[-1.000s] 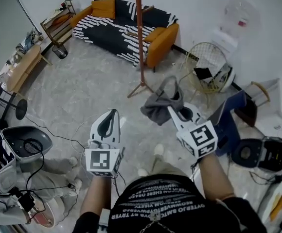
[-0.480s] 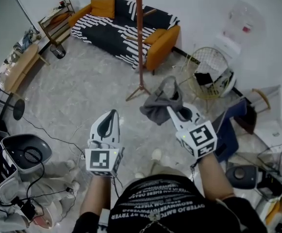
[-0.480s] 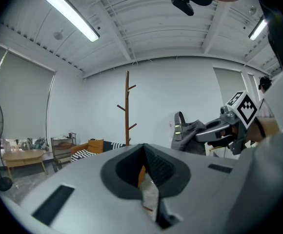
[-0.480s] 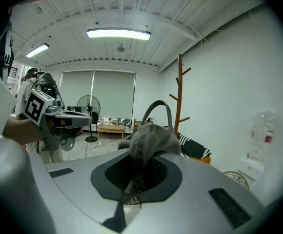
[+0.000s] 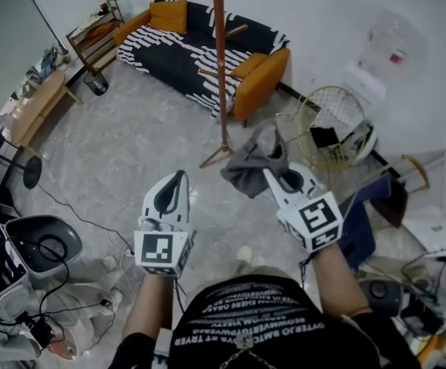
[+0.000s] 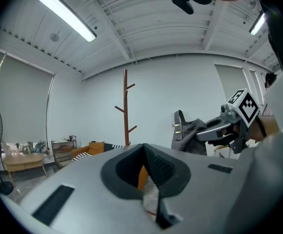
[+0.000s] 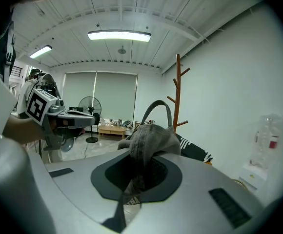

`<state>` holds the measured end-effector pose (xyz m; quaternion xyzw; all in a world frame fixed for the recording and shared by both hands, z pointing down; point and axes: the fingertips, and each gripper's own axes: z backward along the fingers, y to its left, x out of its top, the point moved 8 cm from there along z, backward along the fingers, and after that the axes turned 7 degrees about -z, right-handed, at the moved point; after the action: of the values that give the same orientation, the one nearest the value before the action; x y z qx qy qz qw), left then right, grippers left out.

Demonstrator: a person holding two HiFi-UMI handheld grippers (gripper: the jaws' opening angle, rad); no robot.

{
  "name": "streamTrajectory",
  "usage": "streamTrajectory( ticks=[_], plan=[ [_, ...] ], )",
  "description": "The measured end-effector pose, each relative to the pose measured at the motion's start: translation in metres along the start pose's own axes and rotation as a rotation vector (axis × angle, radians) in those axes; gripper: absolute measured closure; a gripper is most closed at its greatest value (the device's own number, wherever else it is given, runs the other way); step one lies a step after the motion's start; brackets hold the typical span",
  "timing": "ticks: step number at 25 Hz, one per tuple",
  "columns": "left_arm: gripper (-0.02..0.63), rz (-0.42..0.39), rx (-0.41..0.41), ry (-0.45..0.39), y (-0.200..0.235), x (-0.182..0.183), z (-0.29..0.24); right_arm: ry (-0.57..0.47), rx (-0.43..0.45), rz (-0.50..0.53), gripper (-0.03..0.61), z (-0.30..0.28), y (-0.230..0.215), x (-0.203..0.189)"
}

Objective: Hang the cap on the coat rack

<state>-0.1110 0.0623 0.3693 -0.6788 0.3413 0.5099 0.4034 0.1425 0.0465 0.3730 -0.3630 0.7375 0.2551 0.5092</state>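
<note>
A grey cap (image 5: 254, 162) with a strap loop hangs from my right gripper (image 5: 269, 174), whose jaws are shut on its fabric. In the right gripper view the cap (image 7: 149, 136) bunches up out of the jaws (image 7: 134, 179), its strap arching above. The brown wooden coat rack (image 5: 221, 60) stands ahead on the floor, just left of the cap and farther off; it also shows as the coat rack (image 7: 177, 94) by the white wall. My left gripper (image 5: 178, 177) is held level to the left of the cap, shut and empty. From there the coat rack (image 6: 126, 110) and the cap (image 6: 186, 133) are ahead.
A black-and-white sofa (image 5: 196, 48) with orange cushions sits behind the rack. A wire basket (image 5: 332, 118) and a water dispenser (image 5: 383, 48) are at right. A fan (image 5: 4, 156), a wooden table (image 5: 32, 106) and cables on the floor lie at left.
The view has shifted slightly towards the coat rack, so the room has slid down and left. Both grippers keep their places, the right one holding the cap as before.
</note>
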Motion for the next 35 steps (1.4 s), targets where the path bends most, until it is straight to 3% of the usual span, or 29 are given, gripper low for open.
streamTrajectory(
  ticks=[6,10,17,26,35],
  plan=[
    [0.612,-0.018,0.036,-0.002,-0.006,0.014,-0.024,-0.007,0.021,0.009,0.565,-0.006,-0.029,0.004],
    [0.612,0.022,0.070,-0.005,-0.012,0.024,-0.033,-0.021,0.040,0.005,0.565,-0.009,-0.044,0.007],
    [0.612,0.007,0.087,0.039,-0.011,0.024,-0.032,-0.021,0.054,-0.010,0.565,-0.015,-0.052,0.004],
    [0.612,-0.024,0.043,0.015,-0.008,0.018,-0.044,-0.009,0.045,-0.023,0.565,-0.022,-0.053,0.002],
    [0.612,0.004,0.008,0.026,0.010,0.005,-0.070,0.029,0.041,-0.013,0.565,-0.053,-0.055,0.002]
  ],
)
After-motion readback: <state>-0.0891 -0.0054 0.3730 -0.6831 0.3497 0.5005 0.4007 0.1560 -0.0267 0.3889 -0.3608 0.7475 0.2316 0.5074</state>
